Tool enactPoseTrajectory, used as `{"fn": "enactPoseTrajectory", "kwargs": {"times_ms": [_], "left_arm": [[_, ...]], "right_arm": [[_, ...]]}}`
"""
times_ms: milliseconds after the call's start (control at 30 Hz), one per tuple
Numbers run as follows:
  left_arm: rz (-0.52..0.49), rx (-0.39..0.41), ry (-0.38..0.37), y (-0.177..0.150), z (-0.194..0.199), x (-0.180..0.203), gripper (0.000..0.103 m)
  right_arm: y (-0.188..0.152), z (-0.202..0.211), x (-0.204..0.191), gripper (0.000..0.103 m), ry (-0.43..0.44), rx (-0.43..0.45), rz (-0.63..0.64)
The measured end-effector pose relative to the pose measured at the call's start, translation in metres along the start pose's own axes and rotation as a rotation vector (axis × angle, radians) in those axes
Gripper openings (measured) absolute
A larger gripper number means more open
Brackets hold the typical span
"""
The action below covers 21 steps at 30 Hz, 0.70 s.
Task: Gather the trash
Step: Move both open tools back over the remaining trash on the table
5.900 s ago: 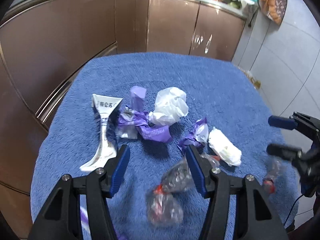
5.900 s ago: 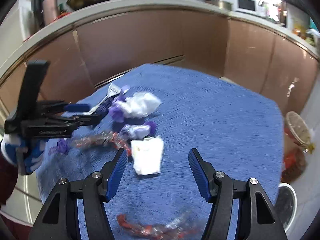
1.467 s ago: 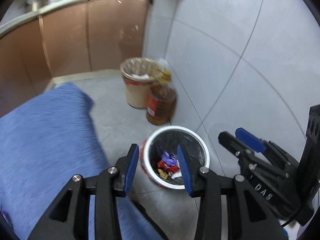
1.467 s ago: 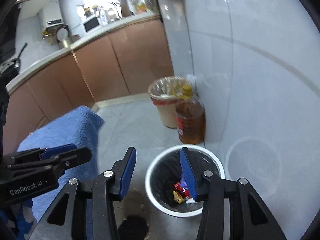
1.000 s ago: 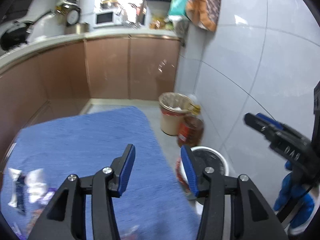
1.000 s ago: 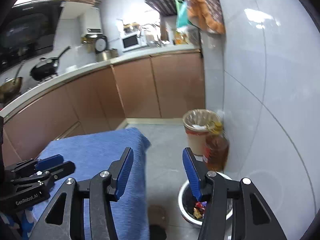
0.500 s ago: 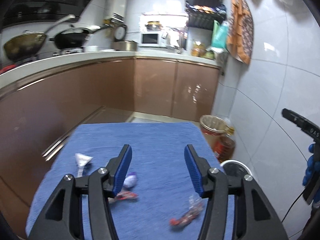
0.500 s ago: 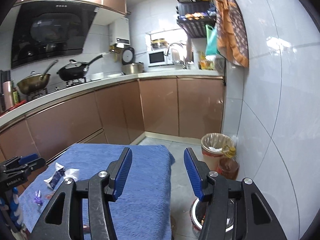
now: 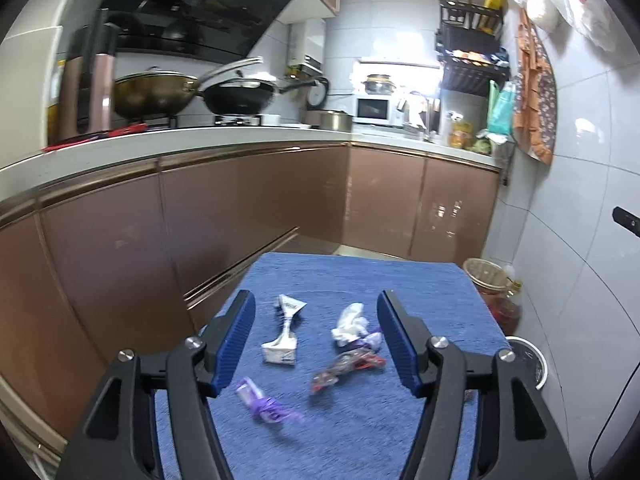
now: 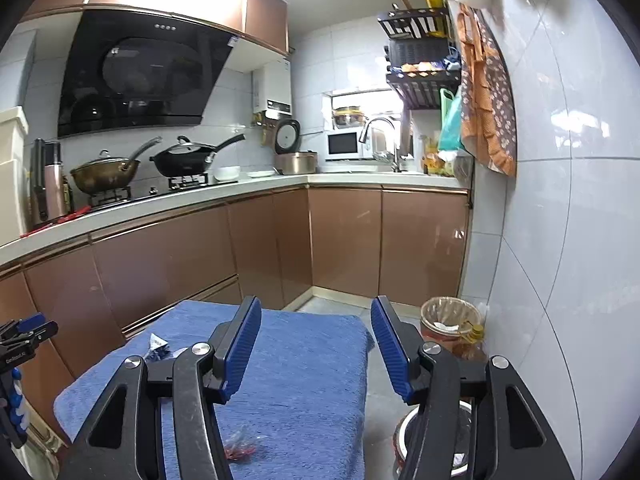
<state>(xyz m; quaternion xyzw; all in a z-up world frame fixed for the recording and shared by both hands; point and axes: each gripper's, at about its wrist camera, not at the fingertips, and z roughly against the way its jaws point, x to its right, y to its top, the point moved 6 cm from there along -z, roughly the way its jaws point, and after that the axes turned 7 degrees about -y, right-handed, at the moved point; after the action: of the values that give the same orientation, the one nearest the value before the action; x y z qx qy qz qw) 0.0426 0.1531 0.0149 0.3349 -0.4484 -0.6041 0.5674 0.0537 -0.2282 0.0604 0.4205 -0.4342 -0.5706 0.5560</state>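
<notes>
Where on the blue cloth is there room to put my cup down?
The far end of the blue cloth, beyond the folded paper wrapper and white tissue, is bare. The near middle is crowded: purple wrapper, clear red wrapper.

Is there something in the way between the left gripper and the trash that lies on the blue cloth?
Nothing visible. The left gripper is empty, its jaws just opened wider, and the white wrapper, crumpled tissue, red wrapper and purple wrapper lie uncovered on the blue cloth ahead of it.
</notes>
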Motion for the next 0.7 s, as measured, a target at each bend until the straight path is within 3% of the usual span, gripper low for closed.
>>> {"fn": "enactPoseTrajectory", "kwargs": {"times_ms": [400,700], "left_arm": [[0.034,0.001,0.082,-0.022,0.037,-0.019,0.062],[0.082,-0.101,0.102,-0.049,-0.003,-0.043,0.065]], "right_arm": [[-0.002,0.014,-0.006,0.059,0.096,0.026,0.003],[-0.021,-0.018,-0.022,0.06,0.154,-0.054,0.018]]}}
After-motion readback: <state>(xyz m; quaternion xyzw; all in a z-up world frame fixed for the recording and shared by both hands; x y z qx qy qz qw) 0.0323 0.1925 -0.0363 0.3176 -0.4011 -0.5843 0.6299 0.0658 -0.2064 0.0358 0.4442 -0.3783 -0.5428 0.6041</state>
